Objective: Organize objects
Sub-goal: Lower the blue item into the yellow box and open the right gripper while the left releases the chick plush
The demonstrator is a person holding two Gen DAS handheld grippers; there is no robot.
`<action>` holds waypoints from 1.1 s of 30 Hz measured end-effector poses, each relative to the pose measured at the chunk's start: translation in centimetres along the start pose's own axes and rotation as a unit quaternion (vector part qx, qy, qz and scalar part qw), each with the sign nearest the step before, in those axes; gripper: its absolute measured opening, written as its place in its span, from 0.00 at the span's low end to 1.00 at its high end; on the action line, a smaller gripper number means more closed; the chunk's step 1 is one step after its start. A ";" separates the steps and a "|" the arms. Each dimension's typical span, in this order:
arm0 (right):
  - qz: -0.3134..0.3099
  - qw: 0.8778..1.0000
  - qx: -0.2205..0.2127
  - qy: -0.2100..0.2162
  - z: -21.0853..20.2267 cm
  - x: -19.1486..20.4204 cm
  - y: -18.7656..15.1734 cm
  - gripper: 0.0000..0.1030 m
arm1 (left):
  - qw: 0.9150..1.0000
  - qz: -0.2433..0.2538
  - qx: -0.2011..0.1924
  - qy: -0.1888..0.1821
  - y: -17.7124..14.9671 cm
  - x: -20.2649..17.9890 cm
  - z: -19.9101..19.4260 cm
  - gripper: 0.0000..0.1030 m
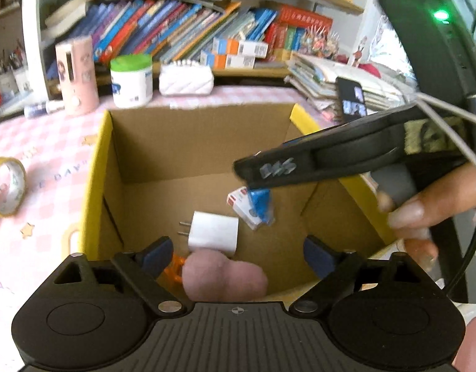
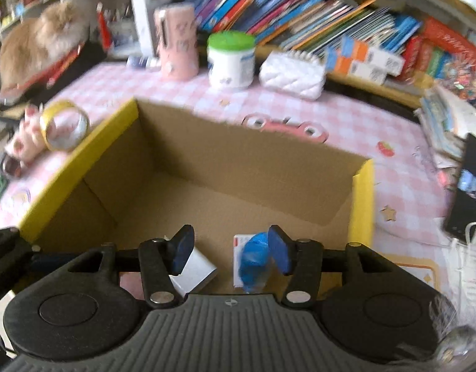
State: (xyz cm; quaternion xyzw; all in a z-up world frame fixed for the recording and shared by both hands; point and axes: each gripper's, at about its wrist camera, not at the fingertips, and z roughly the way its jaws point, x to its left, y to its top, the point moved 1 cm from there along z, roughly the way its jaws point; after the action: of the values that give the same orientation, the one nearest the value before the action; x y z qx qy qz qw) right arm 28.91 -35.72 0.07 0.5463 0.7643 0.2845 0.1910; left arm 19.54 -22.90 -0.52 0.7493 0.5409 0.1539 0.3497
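Note:
An open cardboard box with a yellow rim (image 1: 96,155) (image 2: 79,152) stands on the pink checked table. On its floor lie a white charger plug (image 1: 213,232) (image 2: 197,269), a small white and red packet (image 1: 238,201) (image 2: 238,263), a pink lump (image 1: 222,276) and an orange piece (image 1: 177,266). A crumpled blue wrapper (image 1: 259,204) (image 2: 252,257) is on the packet. My left gripper (image 1: 238,255) hangs wide open over the box with nothing between its fingers. My right gripper (image 2: 231,248) is open; the blue wrapper is by its right pad, clear of the left pad.
Beside the box are a yellow tape roll (image 1: 6,186) (image 2: 64,130) and a pink toy (image 2: 24,142). Behind it stand a pink cylinder (image 1: 76,74), a green-lidded jar (image 1: 131,80) and a white quilted pouch (image 1: 186,79). A phone (image 1: 351,99), books and a cat (image 2: 42,40) are around.

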 end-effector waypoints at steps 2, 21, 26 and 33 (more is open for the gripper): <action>0.015 0.999 -0.030 -0.013 -1.9 -0.3 -0.2 0.51 | 1.000 0.007 -0.016 0.002 -0.2 -0.1 -1.2 0.92; 0.156 0.960 -0.147 -0.182 -13.4 3.9 -11.5 0.70 | 0.996 -0.007 -0.083 0.041 -6.4 2.9 -8.2 0.97; 0.160 0.959 -0.110 -0.207 -12.6 7.2 -15.1 0.70 | 0.997 -0.006 -0.055 0.053 -8.9 4.2 -8.9 0.97; 0.164 0.964 -0.072 -0.198 -12.1 11.6 -17.4 0.74 | 0.997 -0.015 -0.039 0.065 -11.6 6.5 -11.1 0.97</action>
State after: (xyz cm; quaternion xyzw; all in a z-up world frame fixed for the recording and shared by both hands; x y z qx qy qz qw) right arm 5.19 -31.68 -1.65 0.6948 0.5885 0.2520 0.3277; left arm 6.99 -10.95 -1.61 0.7157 0.5668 0.2177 0.3450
